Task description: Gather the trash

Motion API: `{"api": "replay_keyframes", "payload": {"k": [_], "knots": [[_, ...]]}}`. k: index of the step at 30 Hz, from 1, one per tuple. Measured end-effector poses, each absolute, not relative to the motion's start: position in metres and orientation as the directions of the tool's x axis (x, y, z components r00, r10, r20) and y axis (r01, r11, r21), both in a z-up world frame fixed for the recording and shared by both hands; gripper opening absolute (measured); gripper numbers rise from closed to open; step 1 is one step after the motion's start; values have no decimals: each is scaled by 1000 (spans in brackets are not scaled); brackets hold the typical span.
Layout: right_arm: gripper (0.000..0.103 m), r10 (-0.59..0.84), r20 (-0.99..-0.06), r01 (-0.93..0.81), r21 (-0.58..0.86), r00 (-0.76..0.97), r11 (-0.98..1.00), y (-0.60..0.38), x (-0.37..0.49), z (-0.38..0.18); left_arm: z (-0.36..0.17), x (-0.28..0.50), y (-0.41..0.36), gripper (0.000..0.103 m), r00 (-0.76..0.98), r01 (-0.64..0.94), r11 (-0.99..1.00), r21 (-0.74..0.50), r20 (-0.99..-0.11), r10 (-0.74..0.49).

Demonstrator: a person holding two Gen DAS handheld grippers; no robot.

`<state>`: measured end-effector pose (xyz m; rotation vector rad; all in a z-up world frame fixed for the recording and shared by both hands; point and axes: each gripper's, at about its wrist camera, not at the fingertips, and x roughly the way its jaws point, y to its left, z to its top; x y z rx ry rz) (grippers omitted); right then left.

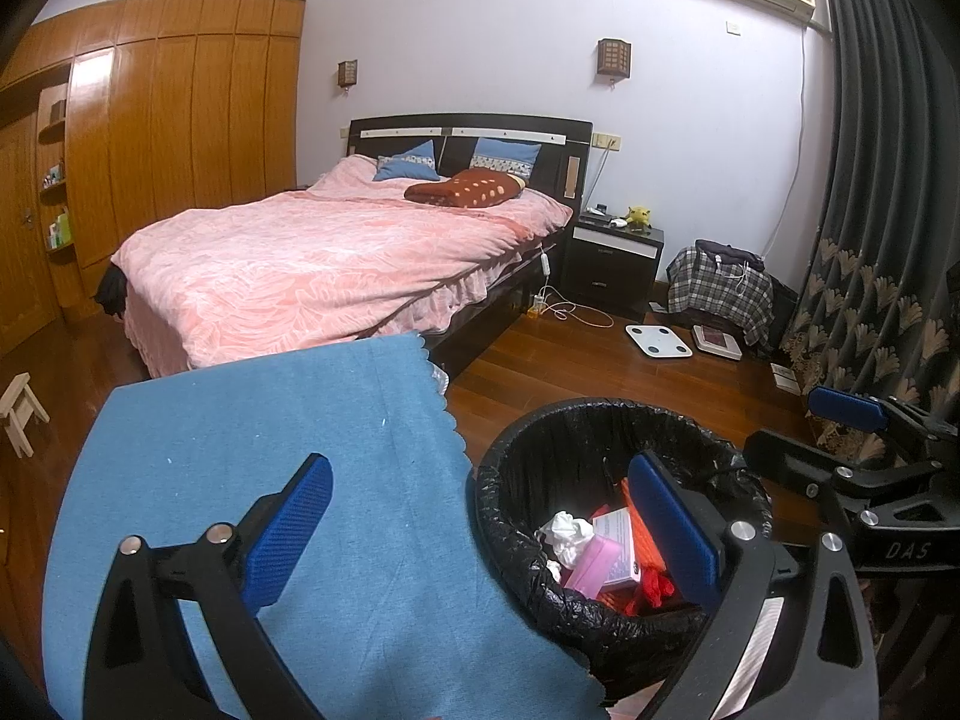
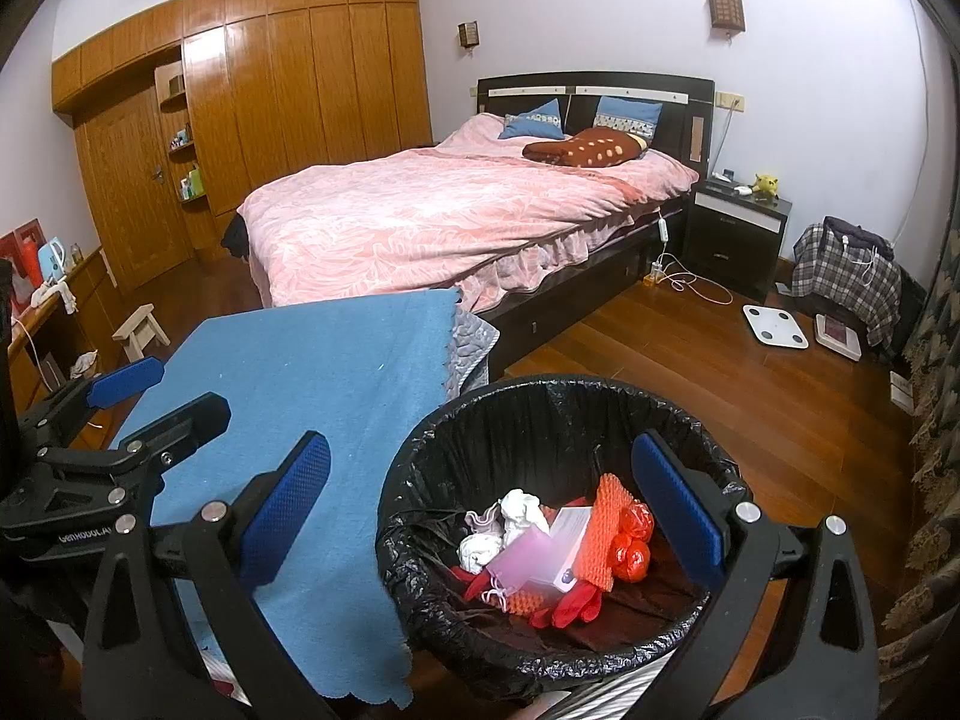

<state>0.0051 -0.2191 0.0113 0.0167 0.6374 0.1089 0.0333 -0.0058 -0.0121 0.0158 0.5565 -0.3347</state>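
hovering both tools, the left tool (image 1: 480,528) and right tool (image 2: 480,510), spread and empty over the lined bin (image 2: 558,396), i am judging collection nearly done: trash (image 2: 552,552) is sitting inside, the blue-clothed surface (image 2: 312,360) is looking bare.

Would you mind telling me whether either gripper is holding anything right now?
Nothing is held: the left gripper and right gripper are both open, empty, above the trash bin.

A round trash bin (image 2: 420,540) lined with a black plastic bag sits upright beneath the right gripper's (image 2: 480,516) spread fingers. Inside lie crumpled white tissue (image 2: 521,513), a pink box (image 2: 528,561), orange foam netting (image 2: 606,516) and red wrappers (image 2: 633,546).
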Motion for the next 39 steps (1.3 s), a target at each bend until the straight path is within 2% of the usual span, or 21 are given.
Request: {"api": "replay_keyframes", "payload": {"k": [39], "knots": [[98, 107, -597, -95, 51, 795, 994, -221, 6, 13, -9, 33, -5, 97, 793, 316, 946, -75, -526, -307]]}}
